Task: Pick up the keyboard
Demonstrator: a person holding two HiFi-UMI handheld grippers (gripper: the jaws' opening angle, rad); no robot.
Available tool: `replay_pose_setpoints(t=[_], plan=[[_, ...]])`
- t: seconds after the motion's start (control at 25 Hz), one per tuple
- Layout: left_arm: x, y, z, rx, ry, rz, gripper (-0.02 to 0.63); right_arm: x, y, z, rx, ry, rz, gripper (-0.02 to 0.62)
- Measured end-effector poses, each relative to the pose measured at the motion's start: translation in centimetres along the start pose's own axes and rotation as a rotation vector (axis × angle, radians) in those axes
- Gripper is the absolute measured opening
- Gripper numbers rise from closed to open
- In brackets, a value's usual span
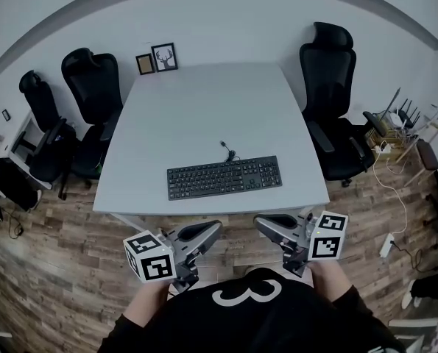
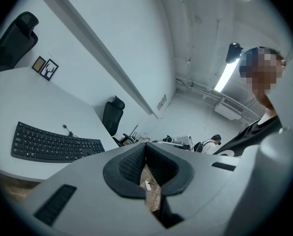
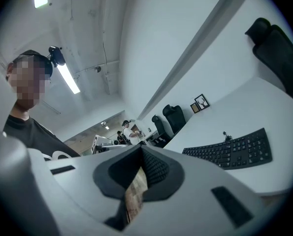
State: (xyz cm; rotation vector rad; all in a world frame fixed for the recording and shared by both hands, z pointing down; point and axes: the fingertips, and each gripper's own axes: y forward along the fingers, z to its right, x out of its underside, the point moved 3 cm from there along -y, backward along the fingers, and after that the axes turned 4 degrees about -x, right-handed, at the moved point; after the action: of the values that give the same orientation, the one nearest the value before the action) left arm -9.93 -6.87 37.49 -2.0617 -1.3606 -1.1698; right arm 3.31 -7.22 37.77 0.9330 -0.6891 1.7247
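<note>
Pale grey tabletop [image 1: 204, 109] stands on a wood-plank floor [image 1: 57, 271], with black office chairs [image 1: 93, 87] at both sides and two small picture frames [image 1: 157, 59] leaning on the wall at its far edge. The black keyboard [image 1: 224, 177] lies flat near the front edge, its cable curled just behind it. The left gripper [image 1: 207, 231] and the right gripper [image 1: 266, 223] hang short of that edge over the floor, clear of the keyboard, each with its jaws pressed together on nothing
</note>
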Motion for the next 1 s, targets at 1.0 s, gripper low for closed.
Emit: replay_pose_setpoints(t=[1.0], plan=[[-4.7,8.1,-12.8,-0.114,-0.104,0.002,0.012,-5.8,2.4,16.0,0.019,0.105,-0.034,0.008]])
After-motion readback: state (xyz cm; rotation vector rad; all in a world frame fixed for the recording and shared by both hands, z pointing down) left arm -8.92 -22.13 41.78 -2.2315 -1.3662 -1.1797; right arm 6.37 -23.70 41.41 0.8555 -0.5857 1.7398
